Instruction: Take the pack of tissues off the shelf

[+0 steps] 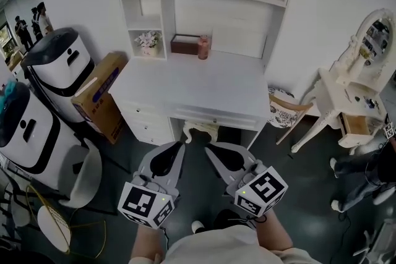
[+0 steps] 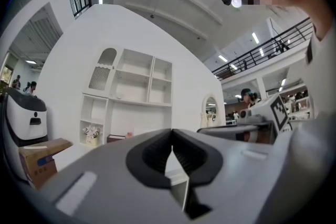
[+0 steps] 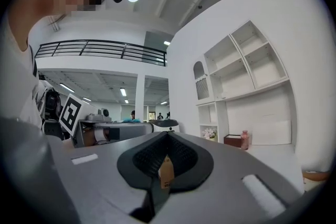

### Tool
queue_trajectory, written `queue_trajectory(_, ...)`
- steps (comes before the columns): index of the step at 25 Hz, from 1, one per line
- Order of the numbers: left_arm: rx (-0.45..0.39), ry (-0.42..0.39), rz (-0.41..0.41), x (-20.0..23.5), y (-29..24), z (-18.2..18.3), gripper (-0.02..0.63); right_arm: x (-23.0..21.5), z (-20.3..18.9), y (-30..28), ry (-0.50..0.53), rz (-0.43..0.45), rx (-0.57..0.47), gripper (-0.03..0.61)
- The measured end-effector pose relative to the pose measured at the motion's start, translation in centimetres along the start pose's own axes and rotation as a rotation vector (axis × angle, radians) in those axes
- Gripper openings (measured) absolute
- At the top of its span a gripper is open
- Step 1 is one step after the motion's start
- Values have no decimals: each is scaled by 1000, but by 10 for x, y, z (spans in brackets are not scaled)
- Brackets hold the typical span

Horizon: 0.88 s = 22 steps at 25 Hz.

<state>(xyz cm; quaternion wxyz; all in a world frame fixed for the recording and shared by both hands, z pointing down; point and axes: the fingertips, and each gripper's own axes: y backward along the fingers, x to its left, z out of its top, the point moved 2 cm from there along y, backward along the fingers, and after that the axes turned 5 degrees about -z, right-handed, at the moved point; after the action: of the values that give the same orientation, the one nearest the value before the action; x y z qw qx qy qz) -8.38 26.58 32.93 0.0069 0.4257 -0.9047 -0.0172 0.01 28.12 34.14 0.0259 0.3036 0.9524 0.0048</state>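
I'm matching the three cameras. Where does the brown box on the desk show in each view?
Head view: the brown box at the desk's back, upper centre.
Left gripper view: lower left, below the shelves.
Right gripper view: right of centre, beside the pink bottle.
Shared landmark: the flowers in the cubby left of it.
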Motion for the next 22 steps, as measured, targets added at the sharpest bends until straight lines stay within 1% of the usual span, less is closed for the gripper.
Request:
queue_trajectory(3,7,0,-22,6,-3,-5,2,-6,-1,-5,-16,-15,-3,2)
queue_trajectory(7,20,-7,-26,16,-13,-11,2,-20,-2,-16,-24,-20,0,2)
queue_trajectory(12,20,-9,-11,39,-30,-14,2,-35,-2,-43,-20,7,-6,2)
queue_trajectory(22,6,-12,18,85,-98,-8,2,-96,7,-101,-17,57,-12,2)
